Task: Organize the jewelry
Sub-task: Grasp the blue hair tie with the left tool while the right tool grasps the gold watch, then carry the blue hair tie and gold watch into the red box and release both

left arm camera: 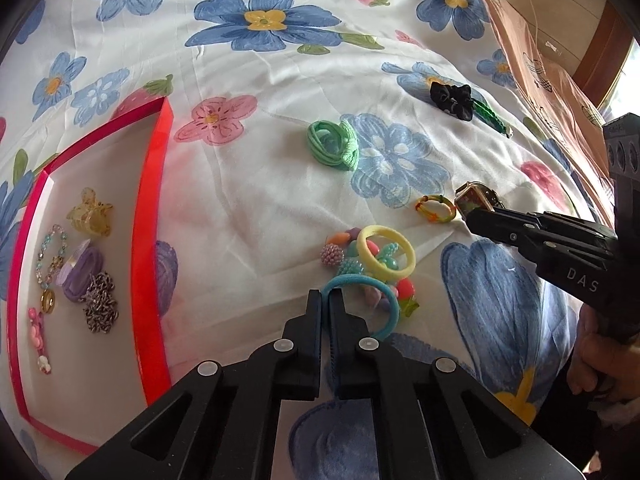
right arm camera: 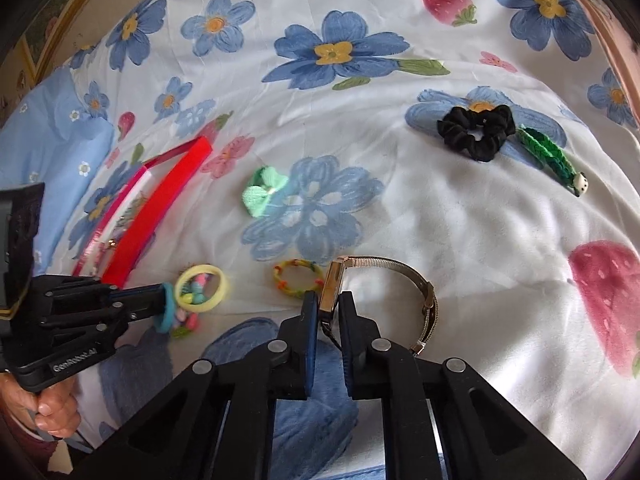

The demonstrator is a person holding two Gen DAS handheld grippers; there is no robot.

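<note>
The left gripper [left arm camera: 325, 300] is pinched together on the rim of the teal hair tie [left arm camera: 362, 300], which lies at the near edge of a small heap with a yellow hair ring [left arm camera: 386, 254] and a beaded bracelet [left arm camera: 340, 256] — a grip on the outermost band is probably chosen so that it can be drawn off without dragging the rest. The right gripper [right arm camera: 328, 308] is clamped on the rectangular case of the wristwatch [right arm camera: 331, 288], its mesh strap [right arm camera: 428, 300] curling free to the right; the rigid case is likely held because the strap would slip or flex. Just beside the watch lies a multicoloured woven ring [right arm camera: 298, 279]. Sorted pieces are already gathered in the red-rimmed tray [left arm camera: 154, 216] to the left: a yellow claw clip [left arm camera: 90, 212], a purple hair tie [left arm camera: 80, 274], a metal chain [left arm camera: 100, 308] and a bead bracelet [left arm camera: 52, 256]. Farther off, well apart, a green bow hair tie [left arm camera: 334, 146], a black scrunchie [right arm camera: 476, 130] and a green braided band [right arm camera: 552, 158] are left unsorted. Everything rests on a soft, wrinkled floral bedsheet [right arm camera: 460, 220] — white, printed with blue flowers and strawberries; a pale blue pillow [right arm camera: 52, 140] is seen at its left edge.
</note>
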